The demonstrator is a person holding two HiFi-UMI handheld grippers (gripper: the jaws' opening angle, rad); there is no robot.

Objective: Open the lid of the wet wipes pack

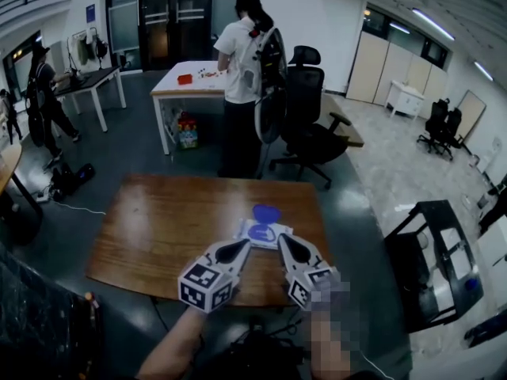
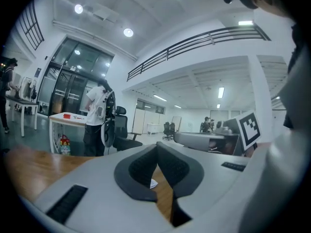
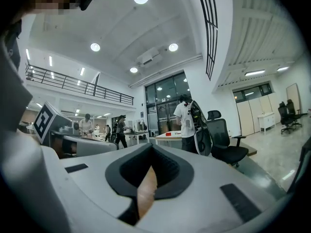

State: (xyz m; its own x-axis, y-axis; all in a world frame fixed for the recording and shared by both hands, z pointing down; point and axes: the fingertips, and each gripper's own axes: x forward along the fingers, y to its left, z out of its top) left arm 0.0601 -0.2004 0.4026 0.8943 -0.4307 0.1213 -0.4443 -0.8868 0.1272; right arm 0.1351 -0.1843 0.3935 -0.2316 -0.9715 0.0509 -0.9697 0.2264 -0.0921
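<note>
The wet wipes pack lies flat on the wooden table, near its front right. Its blue lid stands flipped up at the far edge of the pack. My left gripper hovers just in front of the pack's near left corner, jaws shut and empty. My right gripper is at the near right corner, also shut with nothing in it. In the left gripper view the jaws meet at the tip, and a sliver of the white pack shows below them. The right gripper view has its closed jaws pointing level across the room.
A person with a backpack stands at a white table beyond my table. A black office chair is behind the far right corner. A dark desk is to the right, and a second person walks at far left.
</note>
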